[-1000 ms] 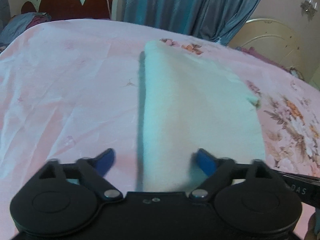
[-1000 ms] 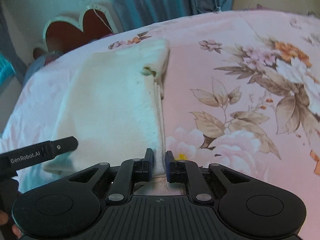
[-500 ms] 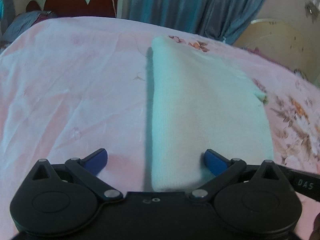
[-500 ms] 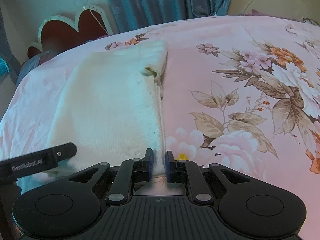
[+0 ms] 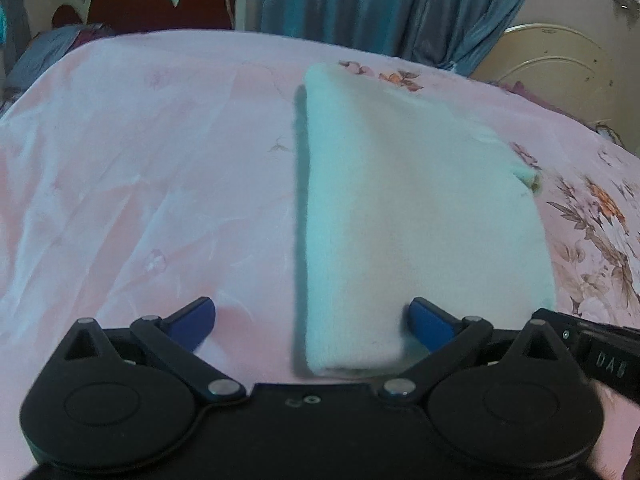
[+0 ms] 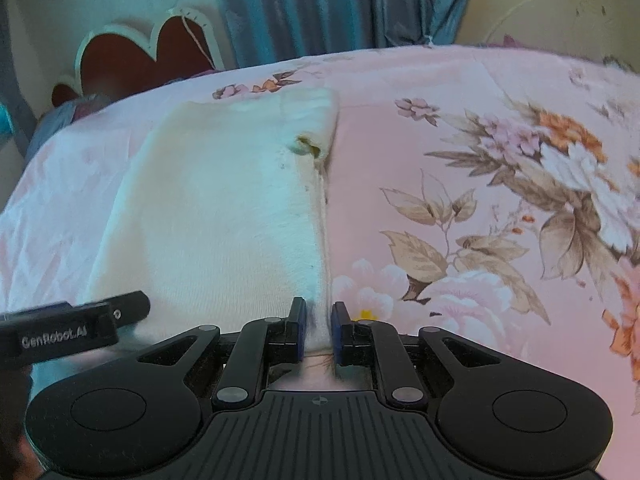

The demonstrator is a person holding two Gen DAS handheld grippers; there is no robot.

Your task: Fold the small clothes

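White knit garment point(image 5: 420, 216), folded flat on floral bedsheet point(image 5: 140, 168)

Left gripper point(image 5: 312, 316): matte black body, round hub discs, silver pivot screws, blue finger pads point(image 5: 426, 322). Right gripper point(image 6: 319, 330): same build, ribbed black housing. White "GenRobot.AI" lettering on the left unit's side.

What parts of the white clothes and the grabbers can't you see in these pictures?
- White garment, left wrist view: its near right corner sits behind the left gripper.
- Same garment, right wrist view: its near edge goes under the opening right gripper, cloth between the jaws.
- Its inner layers: folded under.
- Bed: edges cut off.
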